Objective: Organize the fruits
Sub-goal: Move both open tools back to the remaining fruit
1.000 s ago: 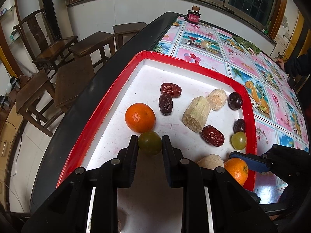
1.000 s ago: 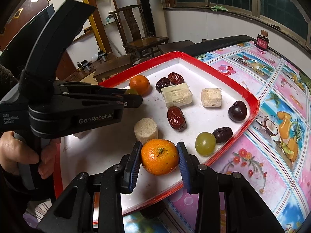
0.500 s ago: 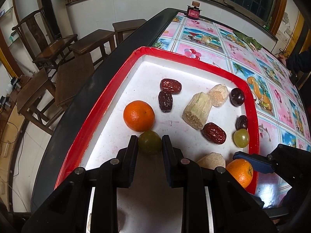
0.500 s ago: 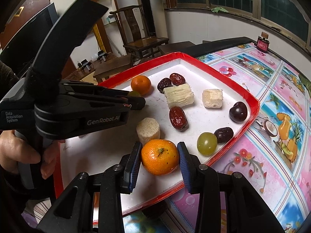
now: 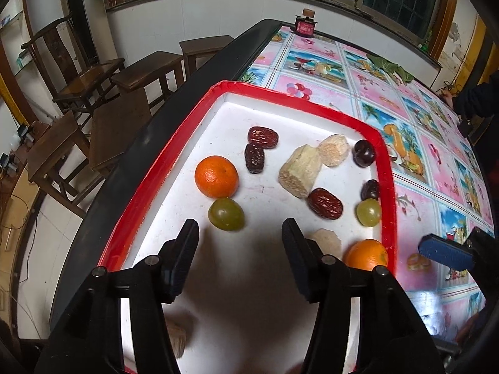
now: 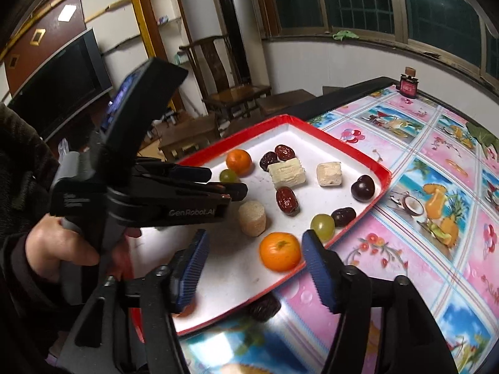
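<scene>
Left gripper [image 5: 240,237] spread wide, just opened, green grape [image 5: 226,214] free at twelve o'clock, touching the orange [image 5: 216,176]. Right gripper [image 6: 254,260] likewise just opened, nothing gripped, tangerine [image 6: 280,251] resting near the tray rim [image 6: 349,227]. Could roll off if nudged.

A small red bottle [image 5: 304,26] stands at the far edge of the table [image 5: 414,143], wooden chairs [image 5: 78,71] beside it, a television [image 6: 59,84] behind
</scene>
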Tool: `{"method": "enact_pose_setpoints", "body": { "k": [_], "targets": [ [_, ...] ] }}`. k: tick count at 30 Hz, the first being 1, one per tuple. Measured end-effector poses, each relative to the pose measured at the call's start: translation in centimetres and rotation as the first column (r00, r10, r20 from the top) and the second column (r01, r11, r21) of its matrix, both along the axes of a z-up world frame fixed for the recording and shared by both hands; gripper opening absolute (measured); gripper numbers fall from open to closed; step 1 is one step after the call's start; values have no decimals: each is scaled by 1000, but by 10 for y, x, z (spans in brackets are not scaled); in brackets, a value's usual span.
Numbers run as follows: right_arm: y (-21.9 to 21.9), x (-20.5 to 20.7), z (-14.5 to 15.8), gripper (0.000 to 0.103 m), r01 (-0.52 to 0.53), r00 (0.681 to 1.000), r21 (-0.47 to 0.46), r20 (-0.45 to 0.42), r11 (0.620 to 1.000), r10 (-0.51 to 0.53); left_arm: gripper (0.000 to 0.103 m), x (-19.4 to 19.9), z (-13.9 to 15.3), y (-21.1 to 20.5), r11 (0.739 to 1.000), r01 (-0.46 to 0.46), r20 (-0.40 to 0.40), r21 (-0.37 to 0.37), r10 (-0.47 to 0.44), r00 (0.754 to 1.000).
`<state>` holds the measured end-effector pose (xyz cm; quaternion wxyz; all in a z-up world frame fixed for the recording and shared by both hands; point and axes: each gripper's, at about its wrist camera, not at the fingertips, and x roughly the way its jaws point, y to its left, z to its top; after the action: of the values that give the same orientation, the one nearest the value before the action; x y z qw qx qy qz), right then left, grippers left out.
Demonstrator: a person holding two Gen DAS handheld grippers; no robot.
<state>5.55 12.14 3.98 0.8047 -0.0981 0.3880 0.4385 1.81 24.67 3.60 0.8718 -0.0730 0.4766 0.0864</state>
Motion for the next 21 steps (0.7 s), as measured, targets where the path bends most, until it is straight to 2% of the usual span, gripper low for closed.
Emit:
{"method": "enact_pose_setpoints", "body": {
  "k": [2, 6, 17, 21],
  "targets": [
    [-6, -5, 2, 68, 4, 1000, 10, -5, 1000, -4, 68, -3, 2, -4, 1000, -2, 3, 5, 2, 1000],
    [-24, -19, 6, 76, 10, 1000, 33, -17, 999, -10, 70, -12, 6, -13, 1000, 2, 9, 22, -2, 1000],
    [-69, -37, 11, 83, 77, 997, 58, -37, 995, -75, 72, -32, 10, -39, 996, 13, 12, 89, -15, 1000],
    [-88, -44, 11, 83, 98, 995, 61, -40, 993, -96, 72, -40, 15, -48, 996, 26, 20, 87, -27, 999]
  ]
}}
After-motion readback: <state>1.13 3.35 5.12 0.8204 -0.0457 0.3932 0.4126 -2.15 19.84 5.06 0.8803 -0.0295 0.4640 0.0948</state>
